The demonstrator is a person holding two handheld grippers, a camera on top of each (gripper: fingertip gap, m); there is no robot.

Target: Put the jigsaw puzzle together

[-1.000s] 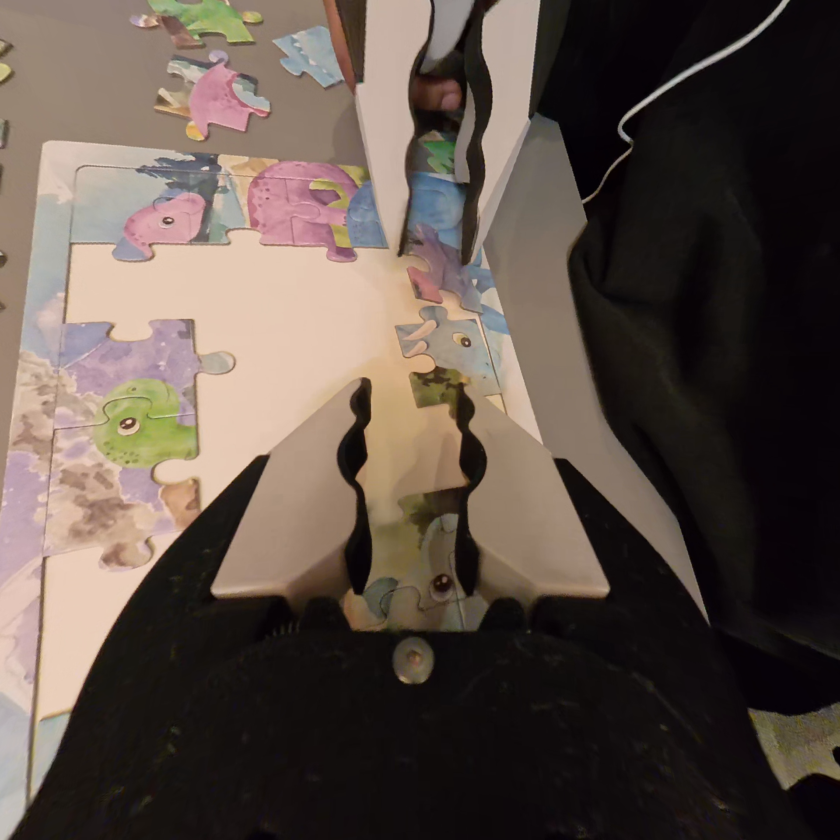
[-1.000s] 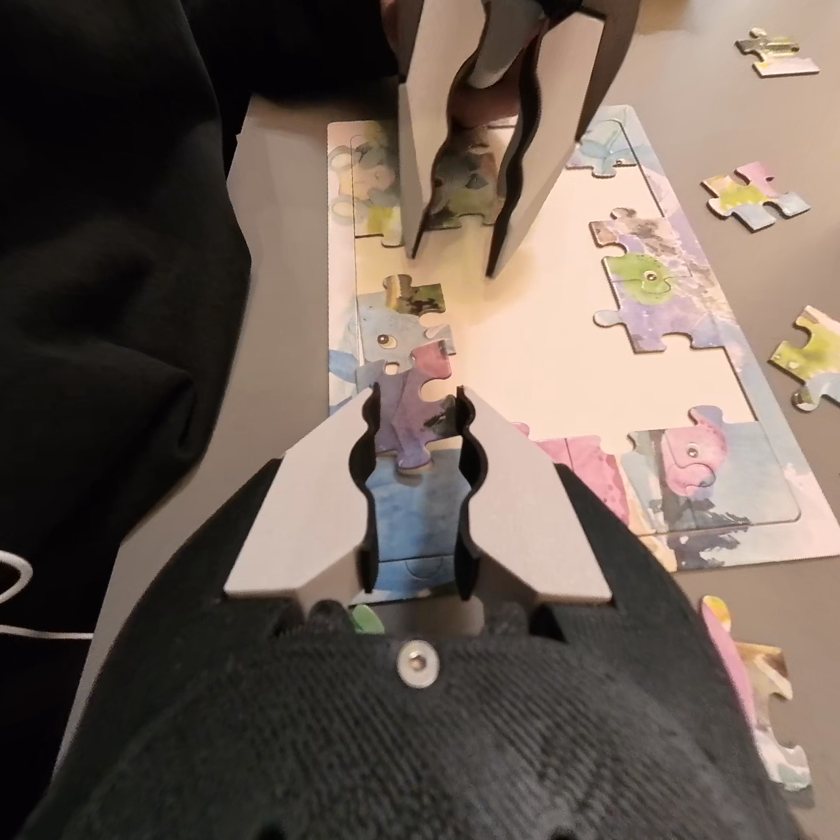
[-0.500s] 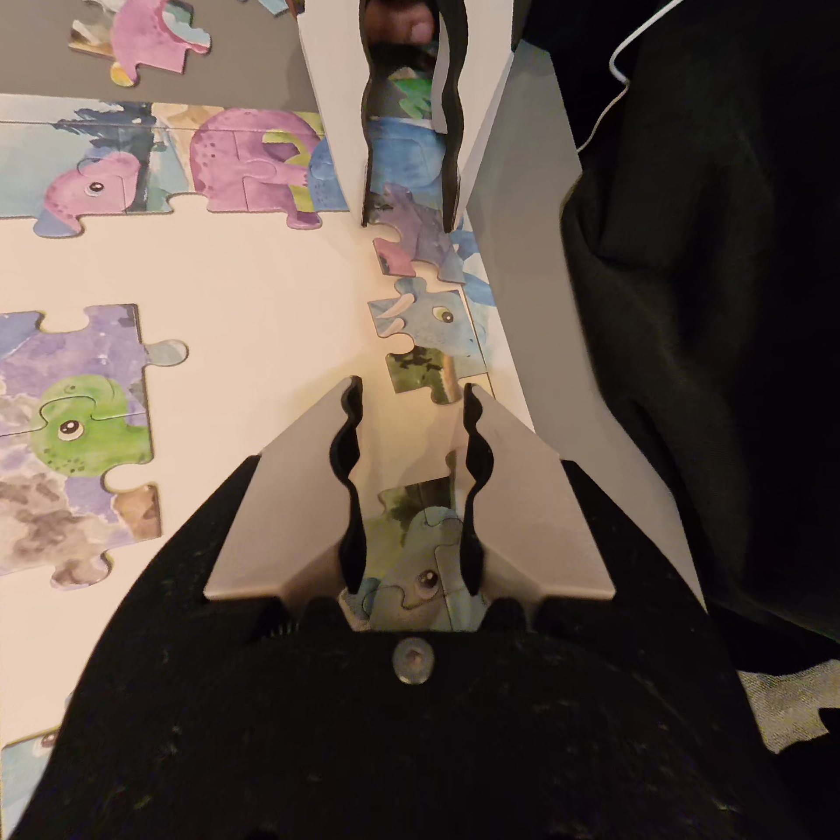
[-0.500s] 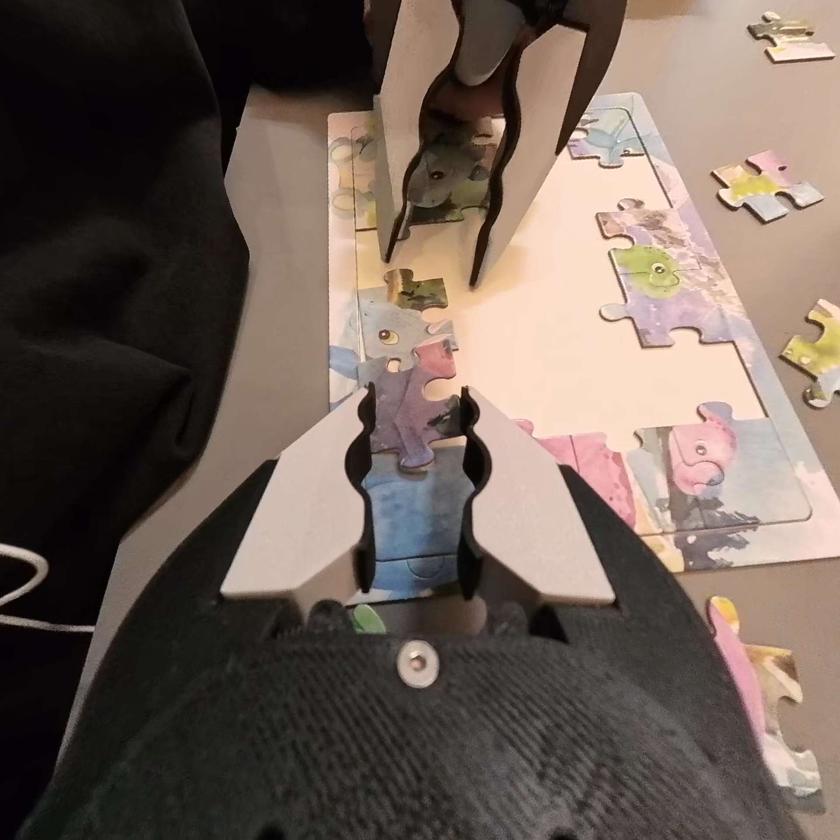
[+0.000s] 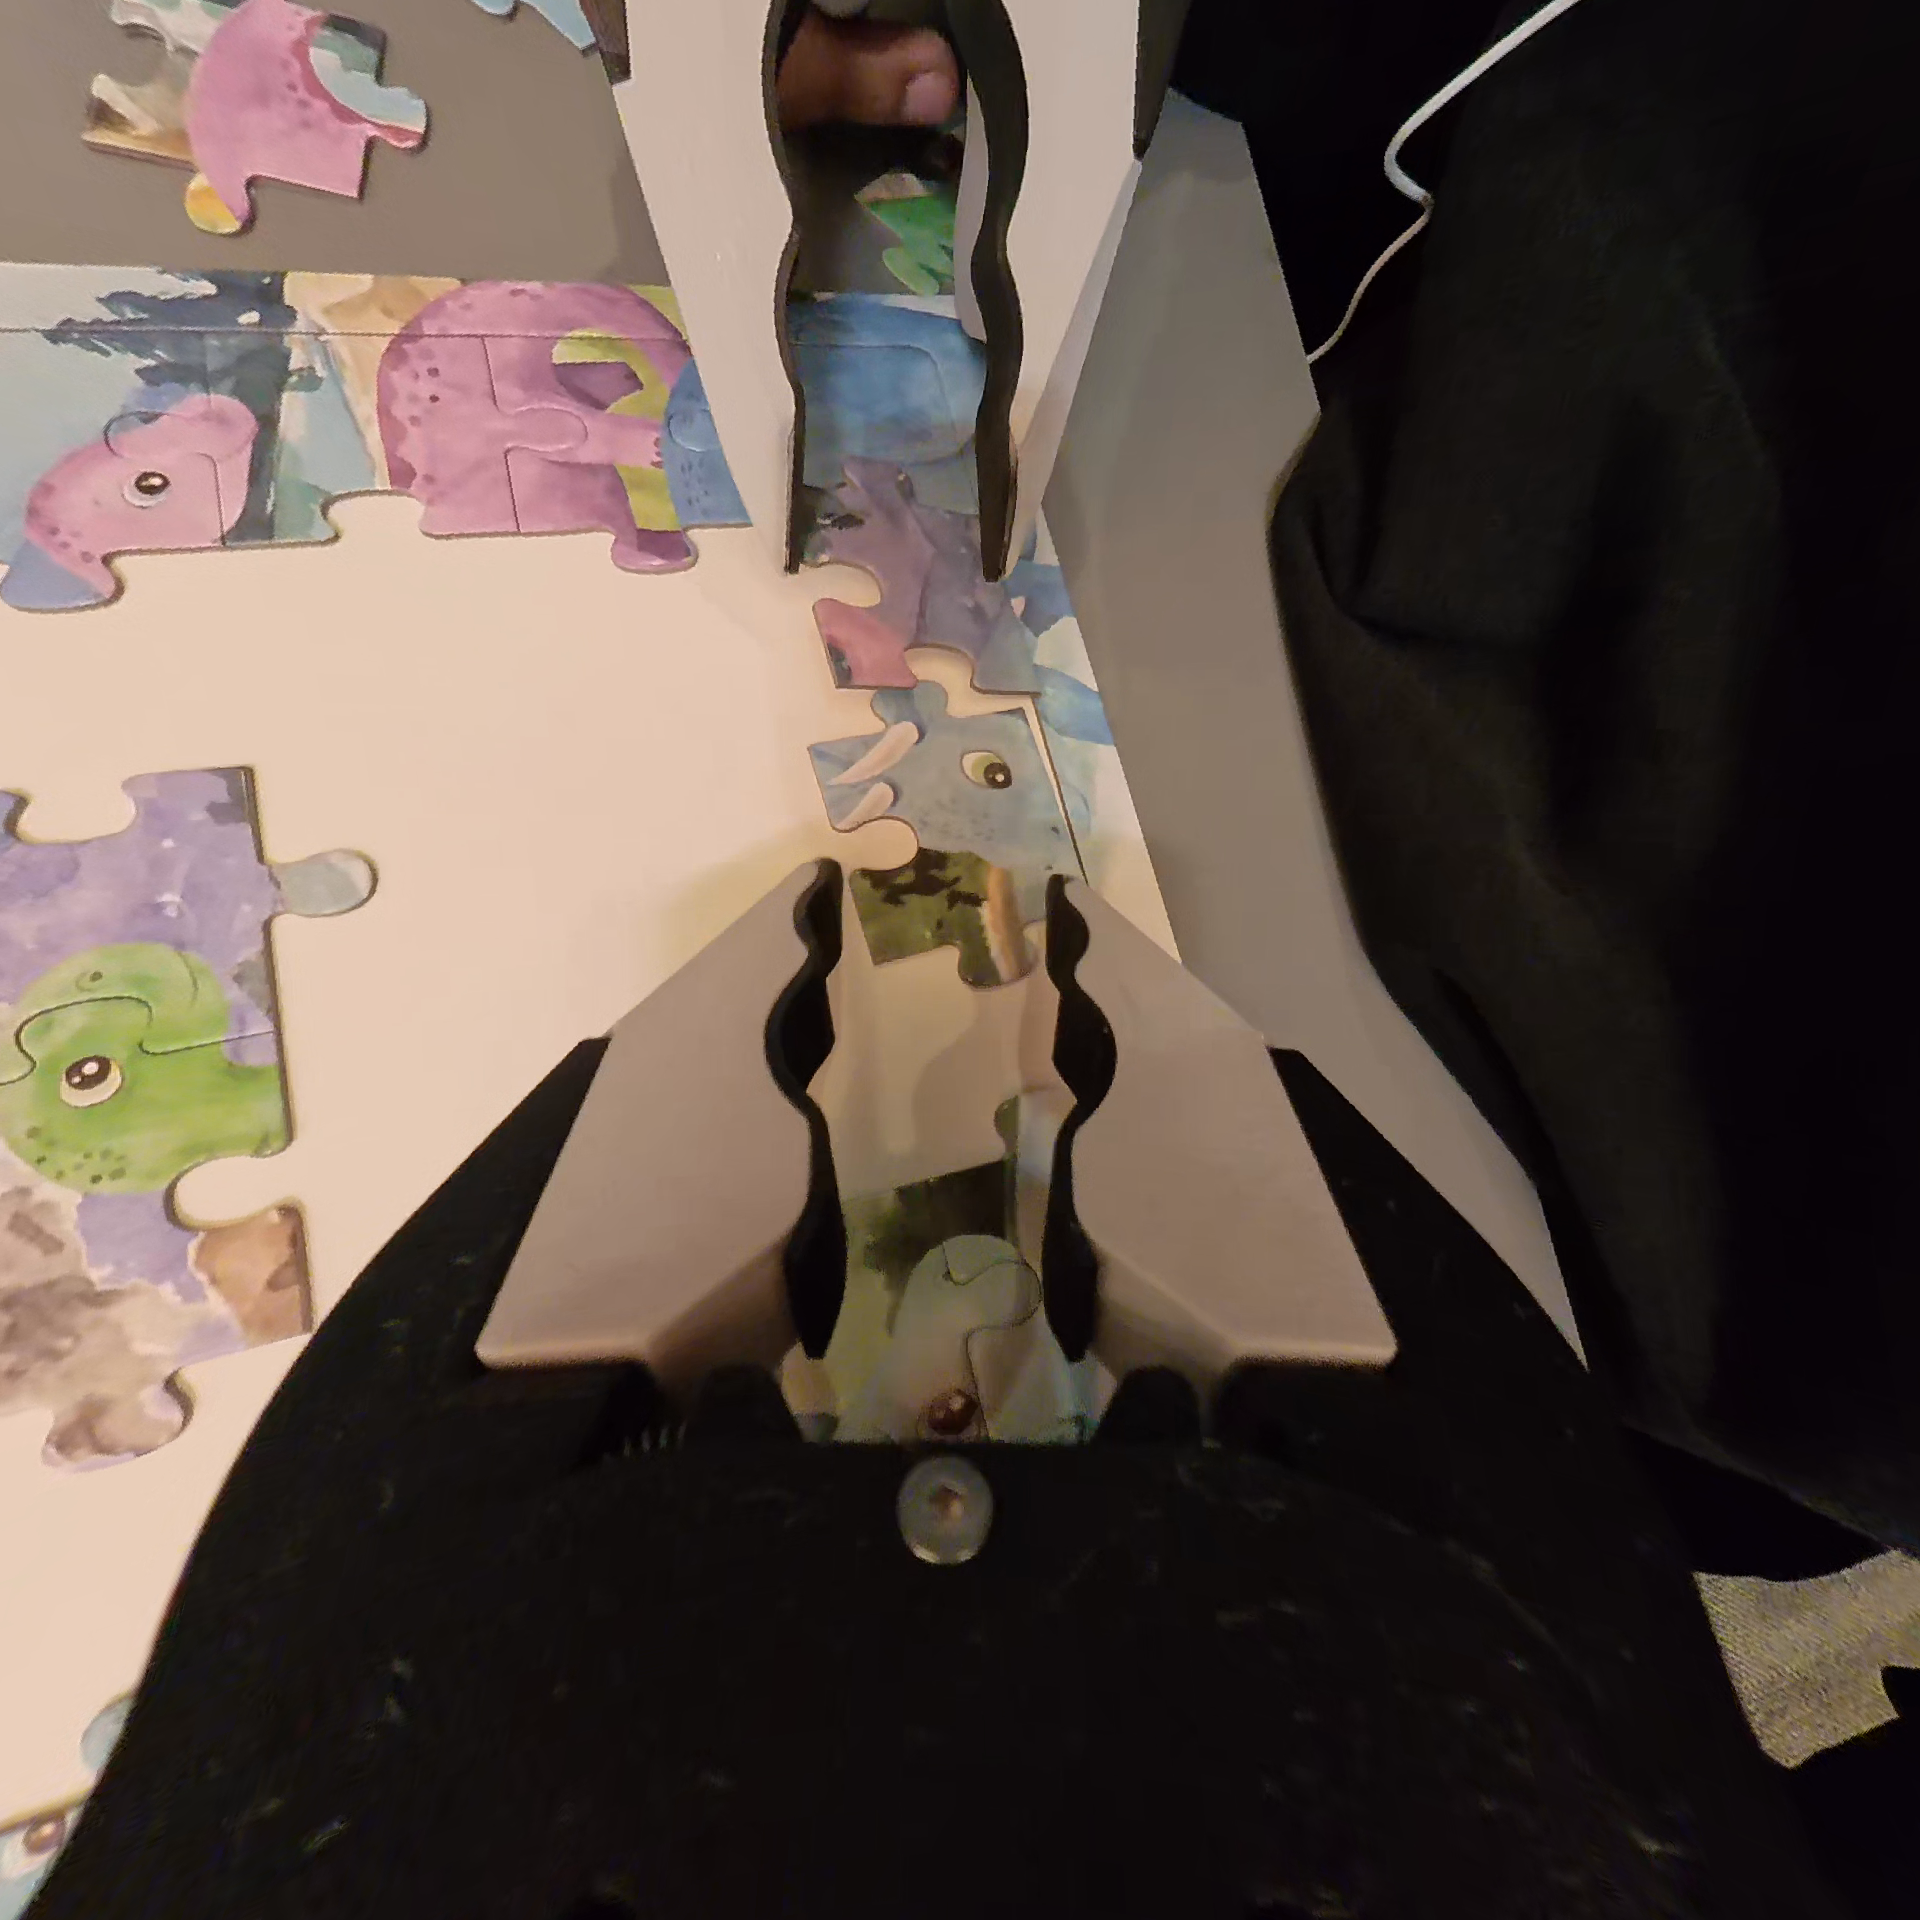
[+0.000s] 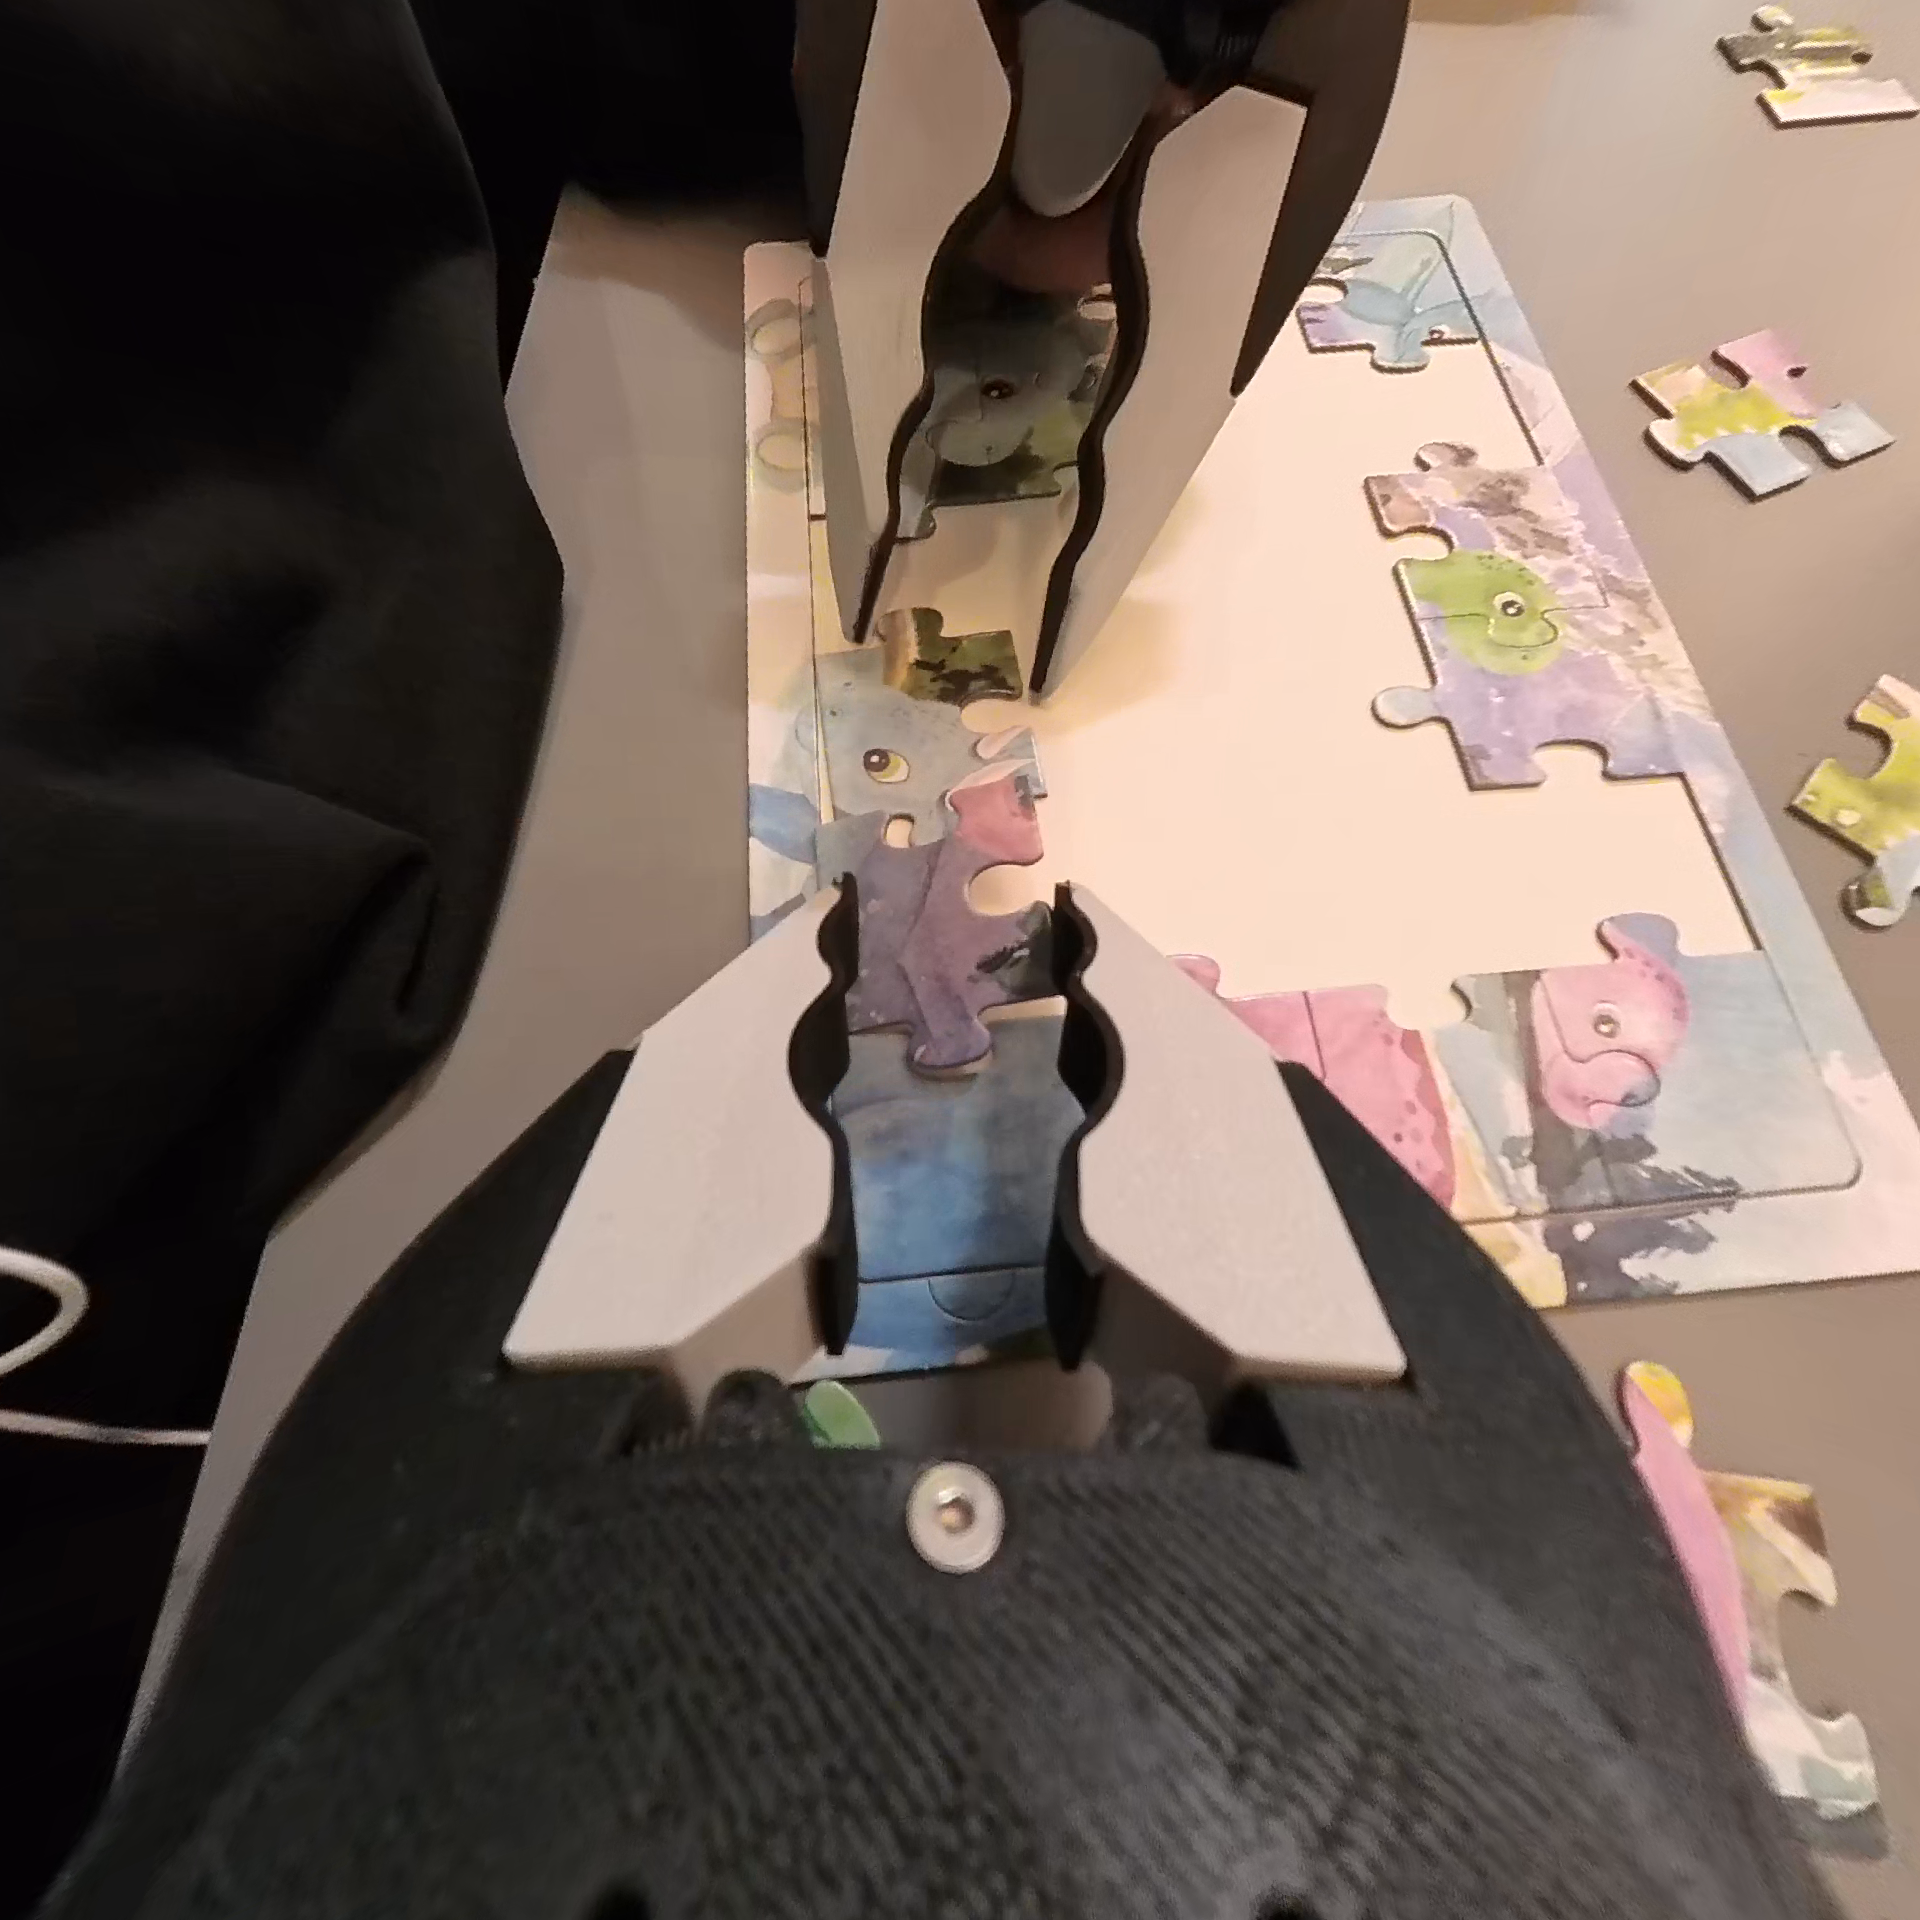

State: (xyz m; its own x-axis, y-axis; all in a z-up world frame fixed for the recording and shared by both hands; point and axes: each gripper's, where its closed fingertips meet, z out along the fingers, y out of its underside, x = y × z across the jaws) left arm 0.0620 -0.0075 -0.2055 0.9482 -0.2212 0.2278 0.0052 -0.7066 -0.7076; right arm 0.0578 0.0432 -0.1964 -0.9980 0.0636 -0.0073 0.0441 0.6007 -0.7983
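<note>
The puzzle board has a cream bed and a printed frame. Along its edge beside the person lie a blue horned-dinosaur piece and a purple piece. My left gripper is open, its tips down at the board on either side of the blue piece's dark green end. My right gripper is open, and the purple piece lies flat between its tips, its tab overlapping the blue corner pieces. Each gripper faces the other: the left gripper shows far in the right wrist view, by the blue piece.
Joined groups sit in the board: green dinosaur, pink dinosaurs. Loose pieces lie on the grey table, and a pink one. A person's black sleeve with a white cord borders the board. The gap from one gripper's tips to the other's is roughly 6 cm.
My left gripper has moved forward along the board edge until its tips reach the blue piece's green end. My right gripper and the purple piece have hardly moved.
</note>
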